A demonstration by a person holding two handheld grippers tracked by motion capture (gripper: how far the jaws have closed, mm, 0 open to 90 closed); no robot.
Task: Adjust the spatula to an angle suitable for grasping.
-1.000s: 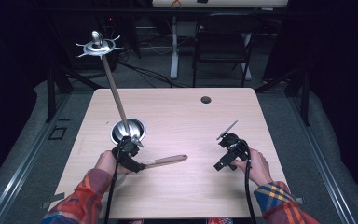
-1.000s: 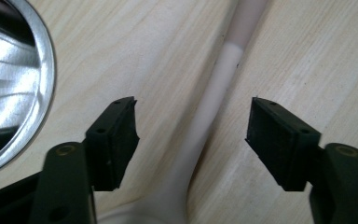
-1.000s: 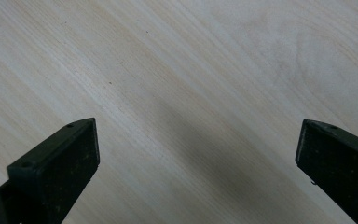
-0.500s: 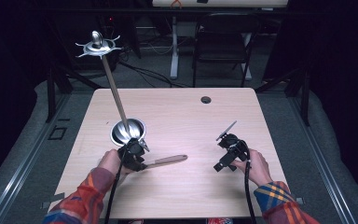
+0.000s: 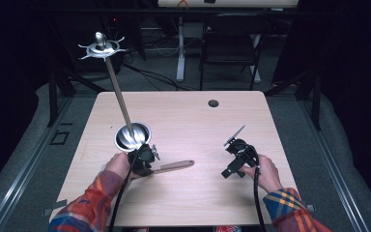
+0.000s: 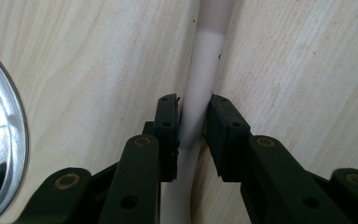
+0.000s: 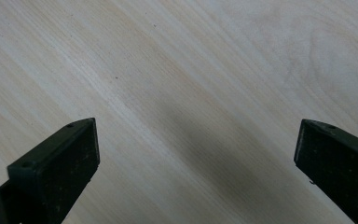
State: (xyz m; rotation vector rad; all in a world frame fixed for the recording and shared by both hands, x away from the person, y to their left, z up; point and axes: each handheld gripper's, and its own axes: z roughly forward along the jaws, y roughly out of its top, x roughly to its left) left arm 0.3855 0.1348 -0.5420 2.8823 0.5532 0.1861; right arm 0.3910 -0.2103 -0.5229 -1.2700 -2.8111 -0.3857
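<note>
A pale wooden utensil lies on the table near the front left, its handle running between my left jaws. My left gripper is shut on that handle, right beside the round base of a metal stand. The stand's thin pole leans up and back to a hooked metal top. My right gripper hovers open over bare wood at the front right, nothing between its fingers.
A small dark grommet hole sits near the table's far edge. A black chair and desk legs stand behind the table. Bare wood stretches across the middle between the two grippers.
My left gripper has shifted a little to the right along the utensil's handle, next to the stand's base. The right gripper has barely moved.
</note>
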